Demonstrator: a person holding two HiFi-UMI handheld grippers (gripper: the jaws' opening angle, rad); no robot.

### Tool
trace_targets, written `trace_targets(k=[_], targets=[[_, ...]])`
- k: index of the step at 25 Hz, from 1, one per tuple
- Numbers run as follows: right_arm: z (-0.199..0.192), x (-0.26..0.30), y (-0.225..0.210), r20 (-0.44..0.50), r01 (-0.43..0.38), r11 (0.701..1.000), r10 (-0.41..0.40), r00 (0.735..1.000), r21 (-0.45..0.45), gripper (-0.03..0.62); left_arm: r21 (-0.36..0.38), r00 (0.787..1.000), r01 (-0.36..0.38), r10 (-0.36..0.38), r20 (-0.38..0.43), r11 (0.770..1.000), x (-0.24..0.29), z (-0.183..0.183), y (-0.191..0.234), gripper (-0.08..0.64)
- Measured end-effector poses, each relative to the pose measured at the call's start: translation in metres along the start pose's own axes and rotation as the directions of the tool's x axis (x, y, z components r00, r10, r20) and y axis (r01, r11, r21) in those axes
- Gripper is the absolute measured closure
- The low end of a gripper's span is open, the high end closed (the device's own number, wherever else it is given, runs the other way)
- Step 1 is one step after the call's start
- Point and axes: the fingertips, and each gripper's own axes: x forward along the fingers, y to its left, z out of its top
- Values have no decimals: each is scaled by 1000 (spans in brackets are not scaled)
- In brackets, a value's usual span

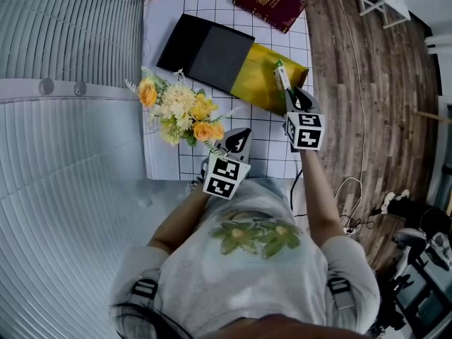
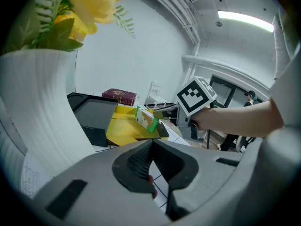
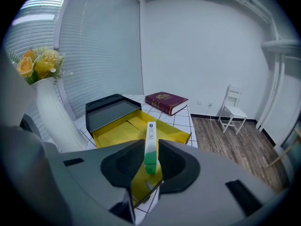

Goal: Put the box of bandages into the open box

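Right claw [image 3: 150,163] clamped on bandage box [image 3: 150,135], upright over yellow open box [image 1: 256,66]; not yet released. Left claw [image 2: 151,166] closed, empty, beside flowers [image 1: 180,111]. Remaining, probably: lower, release.

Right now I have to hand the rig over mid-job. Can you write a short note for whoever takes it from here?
Right gripper: fingers shut on the bandage box, held on edge above the yellow open box, not yet inside it.
Left gripper: shut, nothing in it, low beside the white vase of flowers.
The open box lies on the checked cloth, with the black lid against its far side and a red book beyond.
Done: the bandage box is grasped and over the open box.
Left: lower it in, open the fingers, draw back.
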Motion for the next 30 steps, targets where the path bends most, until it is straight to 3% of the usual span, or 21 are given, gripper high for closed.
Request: trace_targets(k=[15,30], targets=[[13,-32,2,92,7,1000,-7,996,-4,576,40,999,-2,0,45,999,-12,11,-7,554],[11,-61,6,118,11,1000,-9,993,-11,584,61,997,-2,-3,72,998,-20,16,-14,554]])
